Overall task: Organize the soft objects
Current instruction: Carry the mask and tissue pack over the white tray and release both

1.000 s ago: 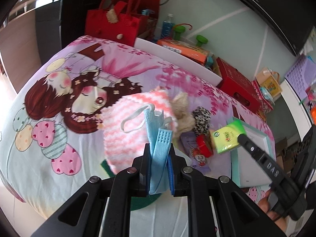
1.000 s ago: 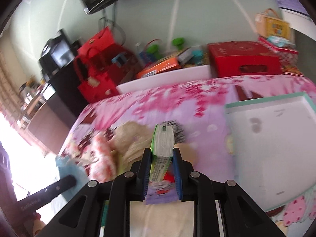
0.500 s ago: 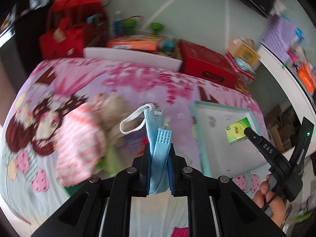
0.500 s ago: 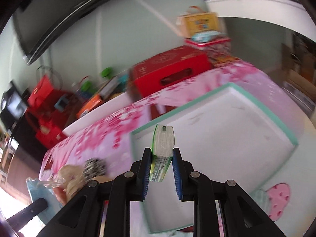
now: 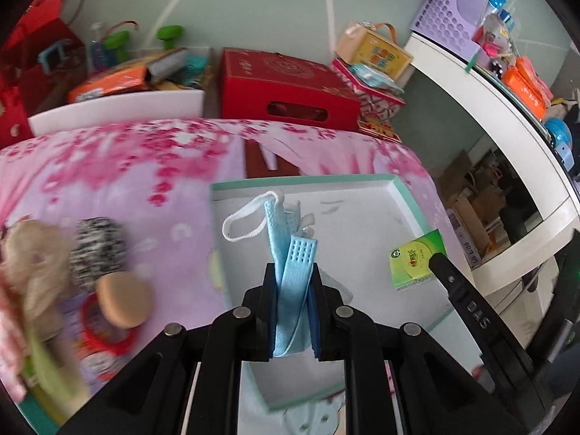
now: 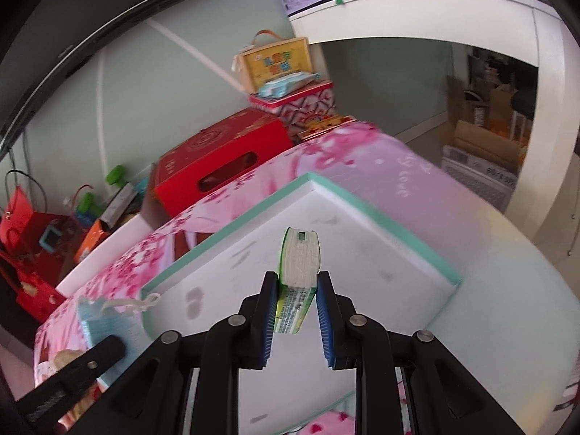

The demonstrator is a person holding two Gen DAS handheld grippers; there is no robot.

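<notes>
While both grippers hang over the white tray (image 5: 406, 195) with the mint-green rim, which lies on the pink floral bedsheet (image 5: 119, 166), each is clamped on a soft item. The left gripper (image 5: 291, 290) pinches a folded blue face mask (image 5: 290, 279) between its blue pads, the white ear loop (image 5: 241, 221) standing up over the tray's floor. The right gripper (image 6: 298, 297) squeezes a green tissue pack (image 6: 299, 264) edge-on, the white tissue ends facing the camera; in the left wrist view the same pack (image 5: 417, 259) appears above the tray's right part at the tip of a black finger. Left of the tray on the sheet lie a beige plush toy (image 5: 32, 257), a black-and-white speckled ball (image 5: 99, 250) and a tan round sponge (image 5: 125, 301), all blurred. A red box (image 5: 286, 90) stands beyond the bed.
</notes>
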